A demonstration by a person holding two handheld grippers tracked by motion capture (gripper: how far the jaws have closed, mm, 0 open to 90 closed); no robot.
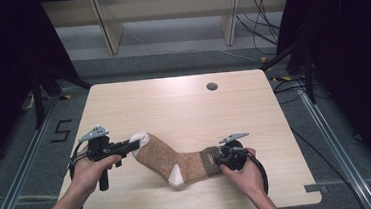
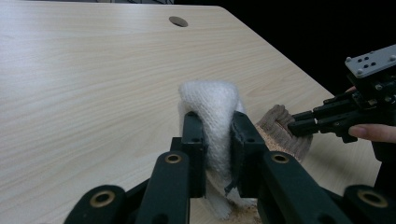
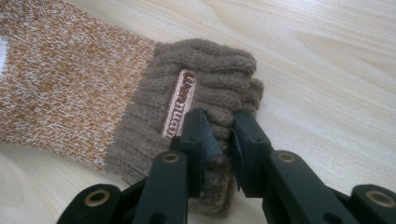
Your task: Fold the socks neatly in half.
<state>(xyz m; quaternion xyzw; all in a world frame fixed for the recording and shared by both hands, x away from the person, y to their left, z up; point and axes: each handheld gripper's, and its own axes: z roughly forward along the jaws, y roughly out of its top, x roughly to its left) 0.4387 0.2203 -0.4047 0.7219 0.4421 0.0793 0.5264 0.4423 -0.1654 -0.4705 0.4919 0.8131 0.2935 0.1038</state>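
Sock [image 1: 177,158] stretched across table [image 1: 183,104], toe left, cuff right
Left gripper [image 1: 135,145] pinches the white toe; right gripper [image 1: 217,157] clamps the cuff (brown ribbing)

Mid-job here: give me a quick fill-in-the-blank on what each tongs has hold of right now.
1. The left tongs are shut on the sock's white ____.
2. The right tongs are shut on the sock's brown ribbed ____.
3. The sock's white heel points toward the ____ edge of the table.

Missing words: toe; cuff; near
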